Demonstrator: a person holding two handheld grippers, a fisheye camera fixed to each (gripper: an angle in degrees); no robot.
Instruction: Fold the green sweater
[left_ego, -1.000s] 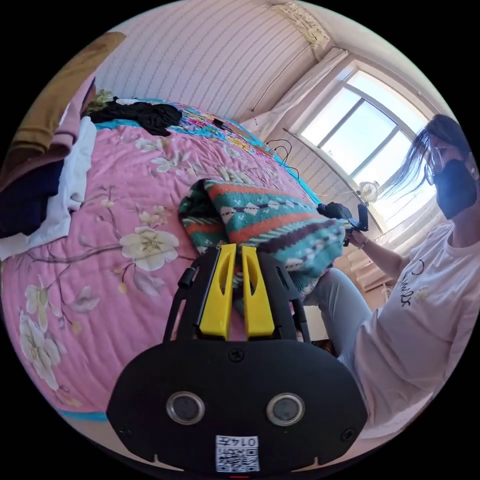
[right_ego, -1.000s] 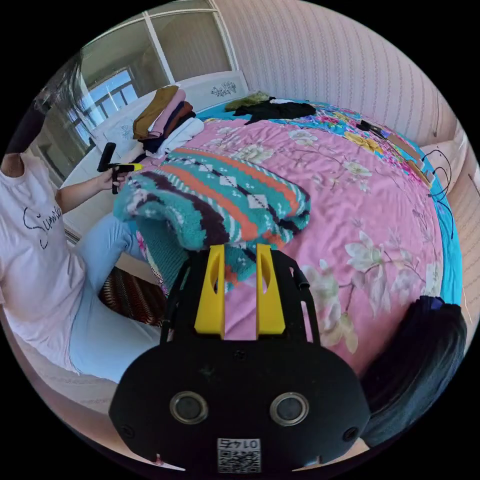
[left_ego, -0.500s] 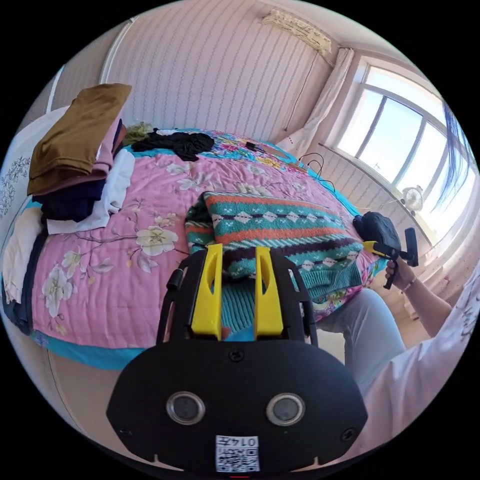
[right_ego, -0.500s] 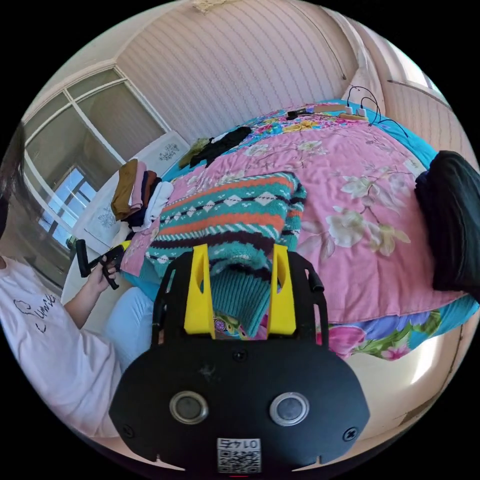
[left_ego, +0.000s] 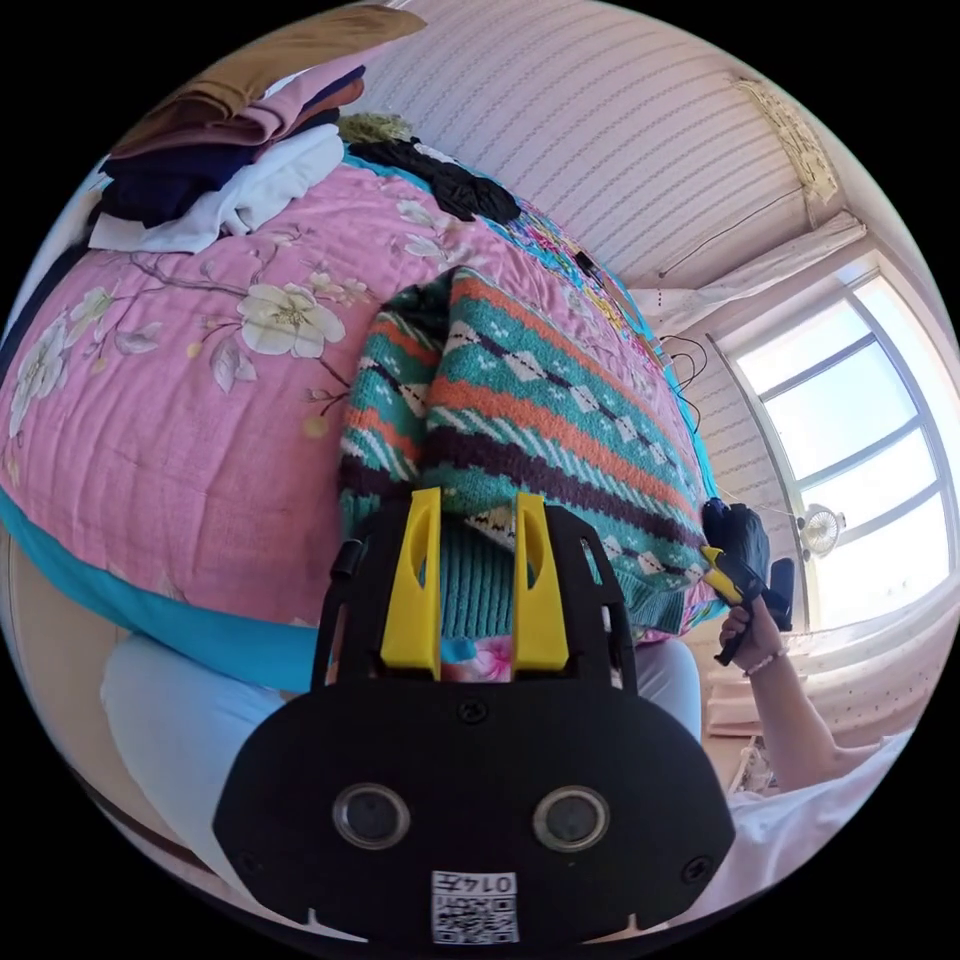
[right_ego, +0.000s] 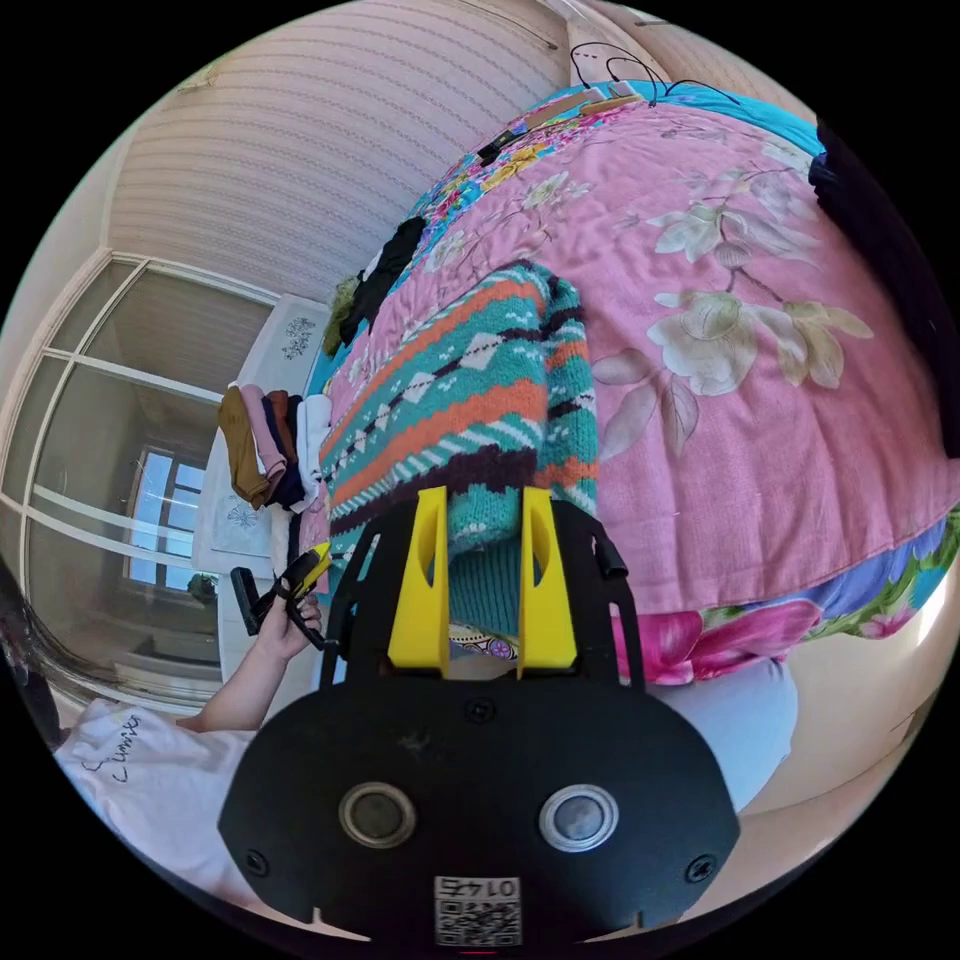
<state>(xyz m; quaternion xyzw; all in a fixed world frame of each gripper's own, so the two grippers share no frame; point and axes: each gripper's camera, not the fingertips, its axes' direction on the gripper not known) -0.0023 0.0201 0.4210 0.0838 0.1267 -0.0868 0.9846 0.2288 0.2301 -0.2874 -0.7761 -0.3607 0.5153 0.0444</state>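
Observation:
The folded green sweater (left_ego: 540, 400), striped in orange, purple and white, lies on the pink floral quilt (left_ego: 150, 400) at the bed's near edge. Its ribbed green hem hangs over that edge. My left gripper (left_ego: 476, 500) is open, and the hem shows in the gap between its yellow jaws. My right gripper (right_ego: 484, 492) is open too, at the other end of the sweater (right_ego: 470, 400), with ribbed hem between its jaws. Each gripper also appears in the other's view, held in a hand beside a sweater corner: the right gripper (left_ego: 728, 580) and the left gripper (right_ego: 300, 580).
A pile of folded clothes (left_ego: 220, 150) (right_ego: 275, 445) sits on the bed beyond the sweater. A black garment (left_ego: 450, 185) (right_ego: 385, 270) lies at the far side, with cables (right_ego: 610, 60) near the wall. A dark bundle (right_ego: 890, 250) rests at the quilt's edge. The person's legs (left_ego: 180, 720) press against the bed.
Both cameras dropped towards the bed edge and tilted. The left jaws, nearly together a second ago, now stand apart. The right jaws narrowed slightly. The sweater lies as before.

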